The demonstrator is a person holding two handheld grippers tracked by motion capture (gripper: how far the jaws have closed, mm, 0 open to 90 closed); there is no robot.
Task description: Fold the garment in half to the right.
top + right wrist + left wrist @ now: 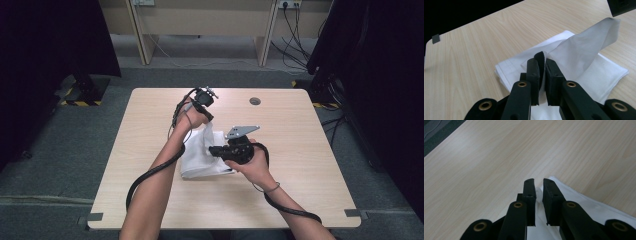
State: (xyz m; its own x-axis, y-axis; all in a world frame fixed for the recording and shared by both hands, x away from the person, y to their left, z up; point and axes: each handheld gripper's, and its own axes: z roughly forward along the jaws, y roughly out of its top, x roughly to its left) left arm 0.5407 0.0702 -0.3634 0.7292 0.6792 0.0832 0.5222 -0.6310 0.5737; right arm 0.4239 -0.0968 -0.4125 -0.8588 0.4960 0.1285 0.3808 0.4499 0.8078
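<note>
1. The white cloth (202,161) lies folded near the middle of the wooden table (300,150), just in front of both of my hands.
2. In the high view its long axis runs roughly left to right across the table, slightly slanted, with the folded stack lying flat.
3. One layer of it is lifted: a flap rises from the stack and runs up and away toward the far side, stretched between my two grippers (the flap narrows toward its upper end in the right gripper view).
4. My left gripper (206,116) is clamped on the upper end of that flap; in its own view the jaws stand close together with white fabric between them, and the rest of the cloth spreads off to the right over the table.
5. My right gripper (543,60) is clenched on the lower part of the same flap, the fabric pinched between its two black pads just above the folded stack.
6. I can read no brand, label or writing on the cloth or the grippers; the cloth is plain white.
</note>
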